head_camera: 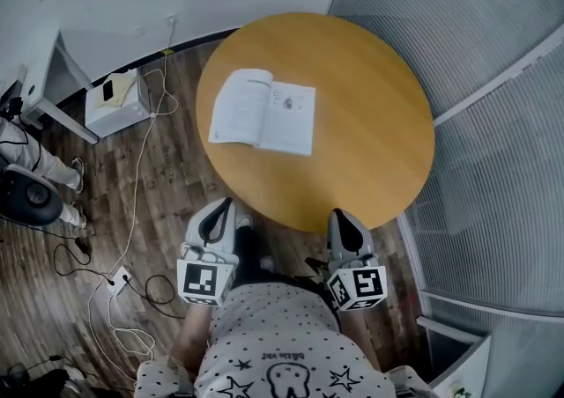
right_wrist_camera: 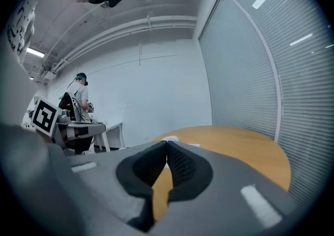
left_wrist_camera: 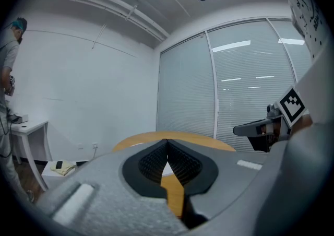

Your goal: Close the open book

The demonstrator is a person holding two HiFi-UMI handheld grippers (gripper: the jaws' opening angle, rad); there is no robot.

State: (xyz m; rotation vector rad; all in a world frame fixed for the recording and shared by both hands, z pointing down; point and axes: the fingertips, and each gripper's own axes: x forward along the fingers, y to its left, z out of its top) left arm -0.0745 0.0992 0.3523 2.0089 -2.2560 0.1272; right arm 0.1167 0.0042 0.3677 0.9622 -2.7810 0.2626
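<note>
My left gripper (head_camera: 217, 216) and right gripper (head_camera: 346, 224) hang at the round wooden tabletop's (head_camera: 379, 141) near edge, jaws pressed together (both empty), probably to flip the open white paper book (head_camera: 263, 112) shut.

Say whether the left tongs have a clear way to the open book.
Probably yes: the left tongs sit shut at the near edge of the table, only bare wood between them and the open book.

No legible wording anywhere. Open white-paged book (head_camera: 263, 112): printed lines and small figures, too fine to read. Pale dotted shirt (head_camera: 282, 339): short lettering above a tooth drawing, unreadable. Left gripper (head_camera: 220, 210) and right gripper (head_camera: 345, 218): each has a white cube (head_camera: 208, 282) bearing black-and-white square code markers, no letters.
</note>
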